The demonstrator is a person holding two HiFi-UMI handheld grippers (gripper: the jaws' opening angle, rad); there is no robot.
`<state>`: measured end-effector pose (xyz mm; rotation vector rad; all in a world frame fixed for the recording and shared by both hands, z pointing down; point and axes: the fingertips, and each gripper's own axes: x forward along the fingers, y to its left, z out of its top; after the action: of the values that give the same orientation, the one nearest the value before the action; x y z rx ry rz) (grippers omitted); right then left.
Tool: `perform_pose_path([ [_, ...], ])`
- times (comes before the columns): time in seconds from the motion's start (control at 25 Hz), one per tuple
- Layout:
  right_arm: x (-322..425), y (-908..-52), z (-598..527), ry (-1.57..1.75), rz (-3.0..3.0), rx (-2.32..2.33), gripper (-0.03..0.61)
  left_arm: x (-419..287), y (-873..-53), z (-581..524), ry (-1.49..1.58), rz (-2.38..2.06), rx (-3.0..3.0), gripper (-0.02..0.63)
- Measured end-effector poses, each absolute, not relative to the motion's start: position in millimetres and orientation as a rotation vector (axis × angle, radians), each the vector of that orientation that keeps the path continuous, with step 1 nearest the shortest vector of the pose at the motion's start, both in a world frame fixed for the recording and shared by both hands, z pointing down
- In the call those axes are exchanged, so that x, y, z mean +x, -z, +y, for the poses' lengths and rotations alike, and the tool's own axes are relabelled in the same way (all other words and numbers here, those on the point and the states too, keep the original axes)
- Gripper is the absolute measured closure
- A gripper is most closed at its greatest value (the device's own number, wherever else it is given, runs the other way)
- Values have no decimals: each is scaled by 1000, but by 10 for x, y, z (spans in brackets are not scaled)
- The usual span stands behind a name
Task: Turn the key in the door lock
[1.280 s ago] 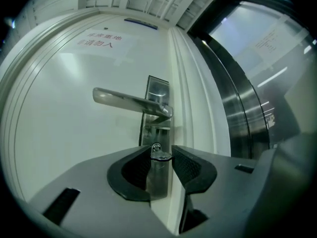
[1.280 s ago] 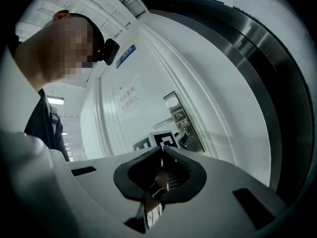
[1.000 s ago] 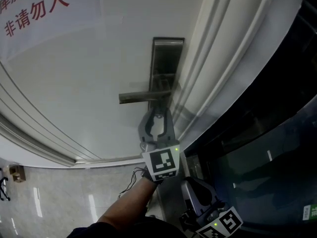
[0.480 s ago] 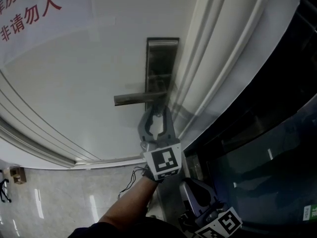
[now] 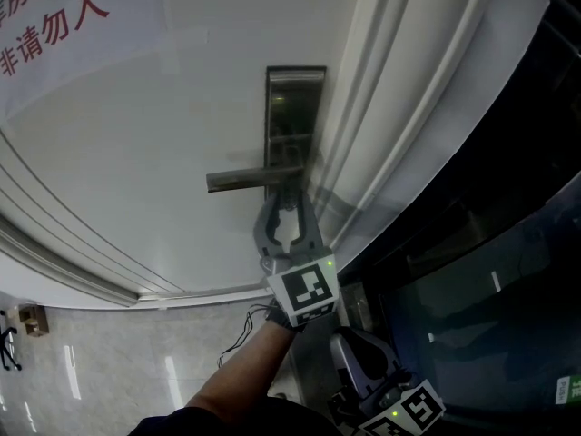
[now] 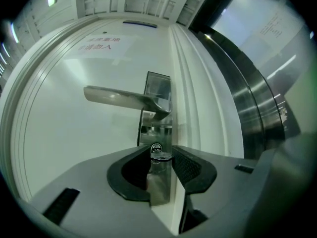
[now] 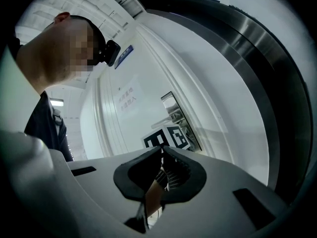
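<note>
A steel lock plate (image 5: 295,121) with a lever handle (image 5: 252,180) sits on the white door (image 5: 163,134). My left gripper (image 5: 289,207) reaches up to the plate just below the handle. In the left gripper view the silver key (image 6: 155,149) stands in the lock under the handle (image 6: 119,97), and my left gripper (image 6: 161,152) is shut on the key's head. My right gripper (image 5: 345,341) hangs low and back from the door, beside my left forearm. In its own view the right gripper (image 7: 161,150) is shut with nothing between its jaws.
A white moulded door frame (image 5: 381,107) runs just right of the lock plate. Beyond it is a dark glass and metal panel (image 5: 490,289). A notice with red lettering (image 5: 54,16) hangs on the door at upper left. Pale floor tiles (image 5: 109,371) lie below.
The head view has shifted slightly, so the lock plate sits a little further left in the picture. My left gripper stays on the key and its marker cube has tilted a little.
</note>
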<state>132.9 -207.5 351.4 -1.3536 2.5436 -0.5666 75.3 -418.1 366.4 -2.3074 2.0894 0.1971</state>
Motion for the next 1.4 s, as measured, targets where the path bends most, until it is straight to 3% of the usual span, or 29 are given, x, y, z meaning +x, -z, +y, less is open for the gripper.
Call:
perform_pose_path([
  [1.4,1486,-3479,-1957,574,2520,-1323,561,763,-3657,-4455,4,2122,-2234,483],
])
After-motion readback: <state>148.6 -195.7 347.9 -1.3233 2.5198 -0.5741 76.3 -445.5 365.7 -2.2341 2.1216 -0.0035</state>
